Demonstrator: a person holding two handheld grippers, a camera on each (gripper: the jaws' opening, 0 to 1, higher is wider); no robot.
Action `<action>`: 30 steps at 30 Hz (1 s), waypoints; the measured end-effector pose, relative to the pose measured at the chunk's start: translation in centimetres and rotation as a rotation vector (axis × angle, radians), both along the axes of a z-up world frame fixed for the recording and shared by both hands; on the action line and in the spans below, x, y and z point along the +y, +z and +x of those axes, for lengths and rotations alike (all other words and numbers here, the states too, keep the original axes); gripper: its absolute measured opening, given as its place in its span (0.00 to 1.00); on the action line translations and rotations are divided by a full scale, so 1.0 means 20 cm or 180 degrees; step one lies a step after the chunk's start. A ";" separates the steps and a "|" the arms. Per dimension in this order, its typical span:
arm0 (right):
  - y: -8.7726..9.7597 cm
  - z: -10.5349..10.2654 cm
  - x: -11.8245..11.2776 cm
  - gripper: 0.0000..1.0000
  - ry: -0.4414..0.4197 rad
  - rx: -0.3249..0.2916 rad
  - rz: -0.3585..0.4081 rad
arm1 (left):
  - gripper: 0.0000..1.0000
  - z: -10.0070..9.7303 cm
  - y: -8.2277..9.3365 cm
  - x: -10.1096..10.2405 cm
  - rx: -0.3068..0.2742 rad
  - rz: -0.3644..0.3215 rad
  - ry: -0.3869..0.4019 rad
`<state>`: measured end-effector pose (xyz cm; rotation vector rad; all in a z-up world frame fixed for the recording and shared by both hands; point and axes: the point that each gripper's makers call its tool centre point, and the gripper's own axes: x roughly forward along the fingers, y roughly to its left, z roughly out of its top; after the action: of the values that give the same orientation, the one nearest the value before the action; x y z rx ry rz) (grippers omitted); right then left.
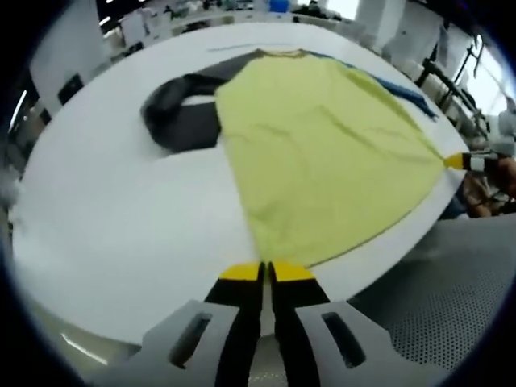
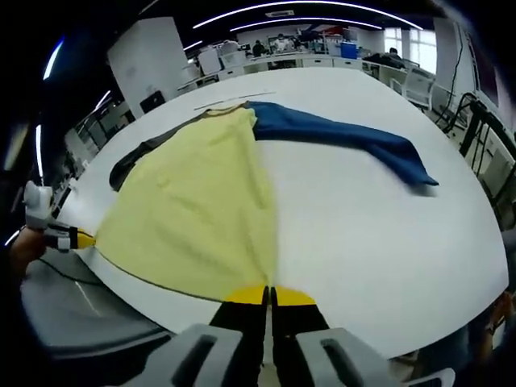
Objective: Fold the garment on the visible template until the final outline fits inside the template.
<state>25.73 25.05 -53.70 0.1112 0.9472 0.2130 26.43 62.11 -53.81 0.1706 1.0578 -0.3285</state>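
An open workroom with desks, monitors and ceiling strip lights is lying behind a white table (image 1: 121, 218); the far furniture is showing too small and blurred to yield any readable writing or brand. Item: the garment (image 1: 322, 153), lying flat on the table with its yellow body spread wide, one dark grey sleeve (image 1: 181, 113) bending outward at one side, one blue sleeve (image 2: 347, 137) stretching out at the other; no label or print is showing on the cloth. Item: the left gripper (image 1: 266, 272), yellow-tipped jaws standing closed on the garment's hem at one bottom corner. Item: the right gripper (image 2: 269, 296), jaws likewise pinching the hem at the opposite bottom corner. A thin line on the table beyond the collar is showing, too faint to identify; the template's outline is hard to make out beneath the cloth.
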 end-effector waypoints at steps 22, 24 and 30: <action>0.33 0.36 -0.05 0.38 0.0148 -0.0764 0.0037 | 0.65 0.23 0.34 -0.09 -0.1046 -0.0226 -0.0332; 0.36 0.44 -0.07 0.39 0.0153 -0.0848 0.0006 | 0.71 0.24 0.36 -0.09 -0.1097 -0.0246 -0.0340; 0.40 0.61 -0.11 0.39 0.0184 -0.1010 -0.0087 | 0.85 0.26 0.42 -0.13 -0.1207 -0.0409 -0.0381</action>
<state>37.91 22.90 -45.62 0.0234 0.6375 0.2623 31.57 59.60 -45.36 0.1730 0.6507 -0.4512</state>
